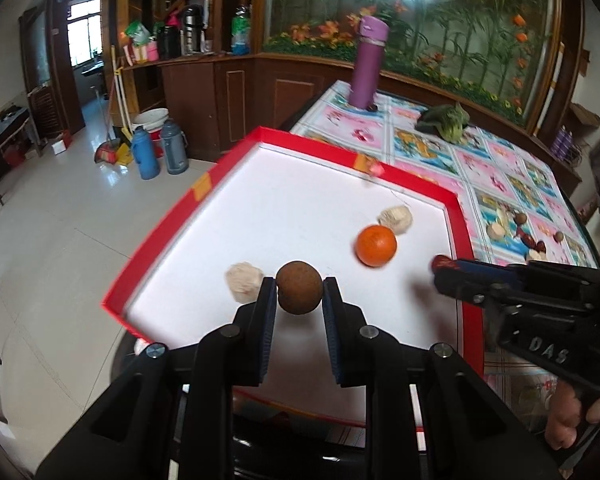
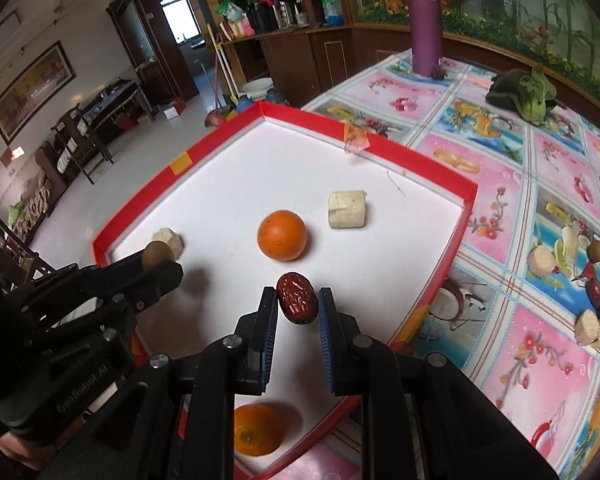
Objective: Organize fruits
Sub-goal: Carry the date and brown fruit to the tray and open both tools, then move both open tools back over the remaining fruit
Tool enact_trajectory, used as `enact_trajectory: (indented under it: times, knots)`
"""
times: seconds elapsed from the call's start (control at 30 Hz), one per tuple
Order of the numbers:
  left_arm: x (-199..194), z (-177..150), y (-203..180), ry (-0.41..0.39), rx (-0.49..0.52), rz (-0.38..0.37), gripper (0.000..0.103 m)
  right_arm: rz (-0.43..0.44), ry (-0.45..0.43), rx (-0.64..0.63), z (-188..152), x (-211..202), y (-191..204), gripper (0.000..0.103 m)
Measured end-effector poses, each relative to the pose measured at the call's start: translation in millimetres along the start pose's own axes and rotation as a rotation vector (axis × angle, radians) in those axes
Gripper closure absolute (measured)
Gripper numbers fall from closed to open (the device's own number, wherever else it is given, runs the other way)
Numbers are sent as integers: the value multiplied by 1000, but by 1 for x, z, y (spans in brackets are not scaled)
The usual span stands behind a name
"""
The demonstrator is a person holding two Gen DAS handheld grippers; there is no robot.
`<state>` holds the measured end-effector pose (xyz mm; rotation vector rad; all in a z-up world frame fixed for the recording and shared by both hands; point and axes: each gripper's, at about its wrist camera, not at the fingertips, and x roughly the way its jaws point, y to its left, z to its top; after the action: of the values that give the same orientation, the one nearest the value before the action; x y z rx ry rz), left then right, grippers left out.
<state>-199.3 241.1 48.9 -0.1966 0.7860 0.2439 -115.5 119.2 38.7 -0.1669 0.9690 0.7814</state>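
The left gripper [image 1: 299, 289] is pinching a brown round fruit [image 1: 299, 287] at lower centre, over the red-rimmed tray [image 1: 466, 280]. The right gripper [image 2: 298, 300] is pinching a red date [image 2: 296, 298] over the same tray. Both grips are only at the fingertips, so the fruits could be slipping and rolling toward the orange [image 2: 282, 235]. Open white floor is lying at the upper left.

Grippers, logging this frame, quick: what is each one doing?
Left gripper: shut on round brown longan fruit.
Right gripper: shut on wrinkled red date.
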Motion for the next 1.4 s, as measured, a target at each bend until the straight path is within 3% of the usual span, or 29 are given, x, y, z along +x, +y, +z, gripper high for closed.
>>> enact_trajectory:
  times: [0.47, 0.57, 0.6, 0.7, 0.77, 1.03, 1.4]
  knots:
    - [33, -6, -6, 98, 5, 26, 78, 9, 64, 15, -6, 14, 0, 83]
    - [35, -6, -8, 106, 14, 33, 77, 32, 74, 18, -7, 8, -2, 68]
    - [34, -5, -9, 112, 18, 31, 74, 30, 52, 21, -8, 1, -4, 66]
    - [33, -4, -8, 117, -2, 30, 48, 36, -9, 30, -8, -15, -13, 58]
    - [27, -3, -7, 96, -6, 49, 40, 33, -46, 34, -10, -29, -21, 57]
    - [-5, 5, -34, -3, 50, 53, 25, -77, -149, 117, -37, -86, -81, 56]
    - [-16, 6, -122, -6, 230, -79, 24, -288, -180, 276, -88, -141, -191, 52]
